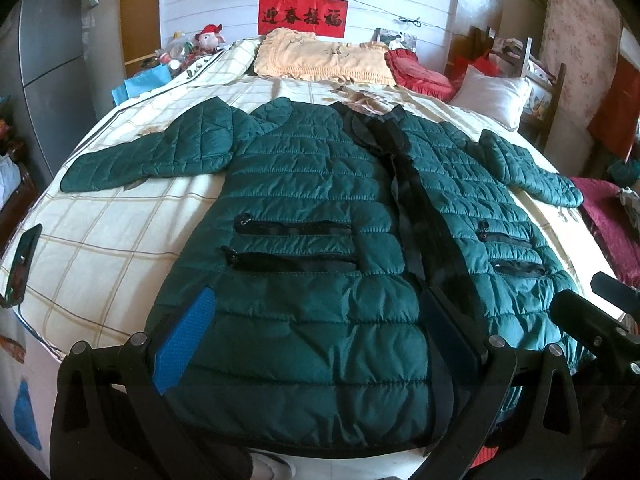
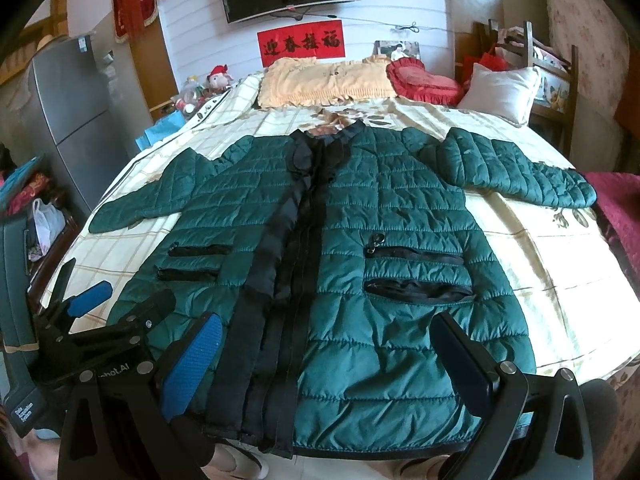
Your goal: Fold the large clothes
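Note:
A dark green quilted jacket (image 1: pixel 304 208) (image 2: pixel 380 220) lies flat and front-up on the bed, both sleeves spread out sideways, with a black zip placket down the middle and zip pockets on each side. My left gripper (image 1: pixel 316 320) hovers open above the jacket's lower left panel near the hem, nothing between its blue-padded fingers (image 1: pixel 188 336). My right gripper (image 2: pixel 326 344) hovers open above the lower right panel near the hem. The left gripper (image 2: pixel 90 300) also shows at the left edge of the right wrist view. The right gripper (image 1: pixel 600 312) shows at the right edge of the left wrist view.
The bed (image 1: pixel 104 216) has a cream checked sheet. Pillows (image 1: pixel 320 60) and a red cushion (image 1: pixel 416 72) lie at its head, a white pillow (image 1: pixel 488 96) at the right. A phone (image 1: pixel 22 264) lies at the bed's left edge. A grey fridge (image 2: pixel 76 120) stands left.

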Motion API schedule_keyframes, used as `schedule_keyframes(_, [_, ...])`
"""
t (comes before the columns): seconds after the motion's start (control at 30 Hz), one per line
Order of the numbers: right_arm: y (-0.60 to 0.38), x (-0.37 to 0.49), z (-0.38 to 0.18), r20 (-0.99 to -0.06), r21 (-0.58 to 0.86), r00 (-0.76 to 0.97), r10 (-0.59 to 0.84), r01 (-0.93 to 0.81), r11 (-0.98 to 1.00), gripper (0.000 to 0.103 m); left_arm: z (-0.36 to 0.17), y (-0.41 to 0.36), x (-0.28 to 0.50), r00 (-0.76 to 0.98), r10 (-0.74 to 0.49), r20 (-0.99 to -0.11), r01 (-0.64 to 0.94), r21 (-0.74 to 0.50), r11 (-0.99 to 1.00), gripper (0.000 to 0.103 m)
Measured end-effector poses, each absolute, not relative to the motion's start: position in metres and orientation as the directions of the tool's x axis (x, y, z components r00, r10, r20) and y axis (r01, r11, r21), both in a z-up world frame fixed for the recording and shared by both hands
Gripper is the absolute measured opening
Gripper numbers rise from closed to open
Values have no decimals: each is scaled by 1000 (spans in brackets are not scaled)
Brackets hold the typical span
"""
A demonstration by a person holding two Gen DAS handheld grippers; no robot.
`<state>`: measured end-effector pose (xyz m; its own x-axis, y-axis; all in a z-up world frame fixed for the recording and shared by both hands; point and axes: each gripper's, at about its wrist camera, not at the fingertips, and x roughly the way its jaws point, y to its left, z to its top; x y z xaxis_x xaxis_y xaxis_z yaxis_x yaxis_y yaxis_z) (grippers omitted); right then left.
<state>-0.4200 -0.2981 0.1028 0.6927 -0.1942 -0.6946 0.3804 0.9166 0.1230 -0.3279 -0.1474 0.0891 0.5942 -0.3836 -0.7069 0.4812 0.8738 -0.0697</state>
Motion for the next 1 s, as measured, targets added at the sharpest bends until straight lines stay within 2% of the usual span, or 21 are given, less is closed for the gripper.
schedule_keyframes(0.37, [-298, -417, 103, -672, 197, 726, -147, 367, 909, 103, 88, -147, -329, 592, -384, -708, 482, -70, 874, 102])
schedule_keyframes(1.0, [-295, -413, 94, -724, 133, 668, -172, 380, 915, 103, 88, -146, -327, 592, -383, -709, 481, -71, 874, 102])
